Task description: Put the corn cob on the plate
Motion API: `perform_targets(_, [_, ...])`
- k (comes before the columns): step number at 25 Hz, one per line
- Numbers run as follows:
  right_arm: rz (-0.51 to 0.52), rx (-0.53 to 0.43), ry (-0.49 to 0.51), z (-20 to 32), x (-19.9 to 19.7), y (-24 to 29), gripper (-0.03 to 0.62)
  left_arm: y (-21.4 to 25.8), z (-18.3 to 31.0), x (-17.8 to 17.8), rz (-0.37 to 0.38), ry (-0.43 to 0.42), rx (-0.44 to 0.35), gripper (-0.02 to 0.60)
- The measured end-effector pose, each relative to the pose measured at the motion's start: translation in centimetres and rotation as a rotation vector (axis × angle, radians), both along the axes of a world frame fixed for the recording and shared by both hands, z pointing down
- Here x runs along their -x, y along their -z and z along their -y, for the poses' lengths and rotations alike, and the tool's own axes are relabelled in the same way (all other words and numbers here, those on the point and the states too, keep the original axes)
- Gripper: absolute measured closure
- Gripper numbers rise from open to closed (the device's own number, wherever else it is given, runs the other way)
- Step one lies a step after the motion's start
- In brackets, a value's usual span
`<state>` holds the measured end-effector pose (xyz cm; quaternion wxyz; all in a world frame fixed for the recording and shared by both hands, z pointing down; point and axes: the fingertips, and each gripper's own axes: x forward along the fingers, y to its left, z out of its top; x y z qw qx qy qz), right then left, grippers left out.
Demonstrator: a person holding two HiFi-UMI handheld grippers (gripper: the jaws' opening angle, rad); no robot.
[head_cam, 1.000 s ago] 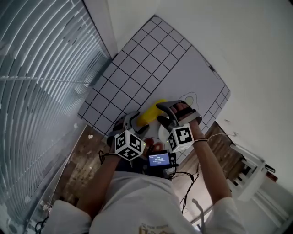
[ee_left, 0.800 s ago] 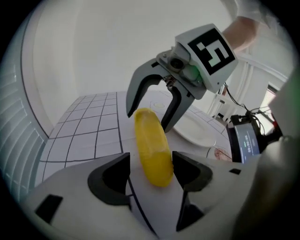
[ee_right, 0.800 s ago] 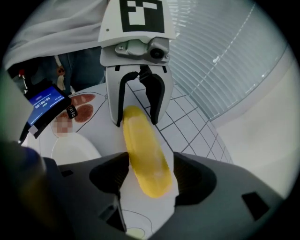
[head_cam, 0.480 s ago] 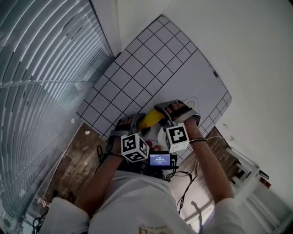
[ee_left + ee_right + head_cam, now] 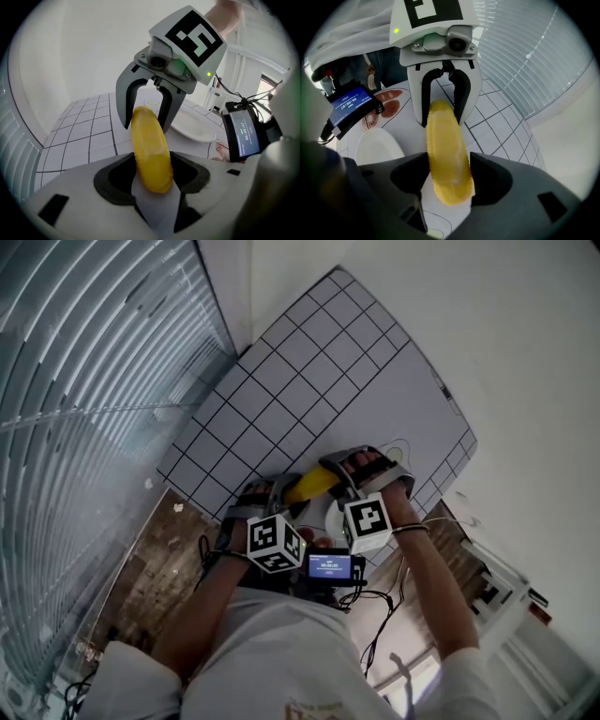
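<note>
Right, you've got both tools on the corn cob now, just below the middle of the head view. A second ago it lay bare on the gridded mat, with your left gripper sitting back at its lower left, clear of it. Since then that gripper has slid up to the cob's lower-left end. Half a second ago the pair were already placed much as they are, so the late change is in the jaws: both sets have just been closing.

In the left gripper view the near end of the cob stands between the jaws and both pads meet its sides, so that tool is clamped on it. Same story for your right gripper: in its own view the yellow end fills the gap and the pads bear on it on either side. Each view shows the other gripper straddling the far end, so the cob spans from one to the other. I can't tell whether it is off the mat or resting on it.

The white plate sits at the right of the left gripper view, near the cob and behind the right gripper; the cob is not on it yet. The small lit screen stays just under the grippers.
</note>
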<state>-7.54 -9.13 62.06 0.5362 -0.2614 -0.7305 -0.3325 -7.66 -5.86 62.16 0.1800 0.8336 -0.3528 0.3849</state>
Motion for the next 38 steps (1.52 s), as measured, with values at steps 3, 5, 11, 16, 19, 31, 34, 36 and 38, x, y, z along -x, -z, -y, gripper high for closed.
perform_targets(3, [-0.007, -0.005, 0.005, 0.0, 0.0, 0.0, 0.321, -0.1, 0.0, 0.0, -0.005, -0.003, 0.002, 0.351])
perform_targets(5, [-0.016, -0.003, 0.002, -0.1, -0.1, 0.0, 0.322, -0.1, 0.0, 0.0, 0.000, -0.007, 0.005, 0.353])
perform_targets(11, [-0.012, -0.014, -0.015, -0.4, -0.1, 0.5, 0.324, -0.2, -0.2, 0.1, 0.021, -0.027, 0.010, 0.353])
perform_targets(16, [0.015, -0.039, -0.031, -0.5, 0.5, 1.8, 0.324, 0.6, -0.1, 0.8, 0.052, -0.039, -0.005, 0.354])
perform_targets(19, [0.033, -0.059, -0.043, -0.3, 0.9, 2.4, 0.326, 1.4, 0.0, 1.3, 0.076, -0.052, -0.020, 0.354])
perform_targets(31, [0.094, -0.116, -0.144, 0.6, 0.2, 4.9, 0.326, 4.0, 0.8, 1.0, 0.132, -0.144, -0.066, 0.354])
perform_targets(34, [0.085, -0.090, -0.188, 0.2, -0.4, 5.2, 0.326, 4.1, 0.7, 0.5, 0.138, -0.183, -0.060, 0.354])
perform_targets(36, [0.088, -0.087, -0.219, 0.1, -0.9, 5.2, 0.326, 4.2, 0.7, 0.1, 0.138, -0.216, -0.057, 0.354])
perform_targets(38, [0.093, -0.084, -0.257, 0.1, -1.6, 5.2, 0.326, 4.3, 0.7, -0.5, 0.140, -0.255, -0.056, 0.354])
